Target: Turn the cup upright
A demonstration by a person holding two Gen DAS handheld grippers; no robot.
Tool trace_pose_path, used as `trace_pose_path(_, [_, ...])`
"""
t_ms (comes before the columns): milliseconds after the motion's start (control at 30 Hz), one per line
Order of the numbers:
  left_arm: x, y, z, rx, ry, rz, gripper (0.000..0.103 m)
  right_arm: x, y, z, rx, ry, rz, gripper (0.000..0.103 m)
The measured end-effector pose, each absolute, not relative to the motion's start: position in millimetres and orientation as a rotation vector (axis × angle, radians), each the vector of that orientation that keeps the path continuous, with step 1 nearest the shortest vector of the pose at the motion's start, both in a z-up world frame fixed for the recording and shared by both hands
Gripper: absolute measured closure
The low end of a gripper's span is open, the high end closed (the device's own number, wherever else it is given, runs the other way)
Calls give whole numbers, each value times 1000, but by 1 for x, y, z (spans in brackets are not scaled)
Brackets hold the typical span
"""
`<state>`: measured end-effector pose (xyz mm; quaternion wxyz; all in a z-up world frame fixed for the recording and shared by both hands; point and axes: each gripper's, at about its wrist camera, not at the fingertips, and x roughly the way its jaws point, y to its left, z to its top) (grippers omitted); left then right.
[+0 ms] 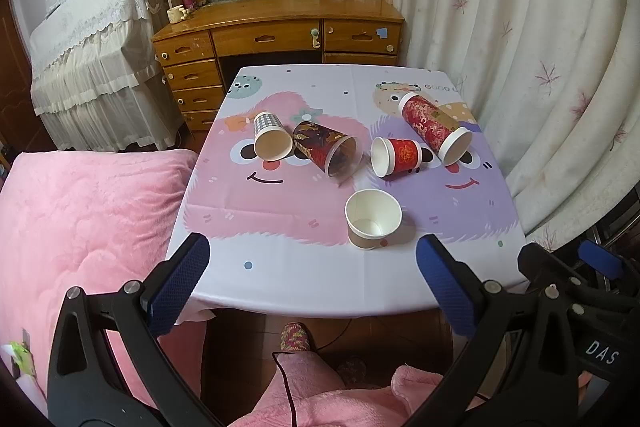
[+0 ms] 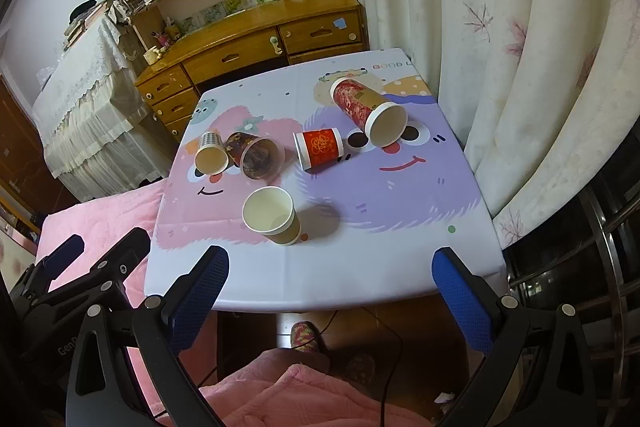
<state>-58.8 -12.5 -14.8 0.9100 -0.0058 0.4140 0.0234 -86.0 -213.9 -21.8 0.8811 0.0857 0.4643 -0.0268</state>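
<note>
Paper cups lie tipped at frame centre on the table (image 1: 280, 279); one plain cup (image 1: 373, 219) apparently stands upright. Left gripper (image 1: 312, 291) and right gripper (image 2: 330, 291) are both spread wide, gripping nothing.

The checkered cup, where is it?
The checkered cup lies on its side at the left of the table, touching the dark patterned cup, in both views.
</note>
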Motion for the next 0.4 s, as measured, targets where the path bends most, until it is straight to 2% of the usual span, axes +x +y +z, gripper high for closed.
trace_pose_path(400, [-54, -11, -12, -9, 857, 44, 0, -80, -213, -21, 182, 975, -57, 0])
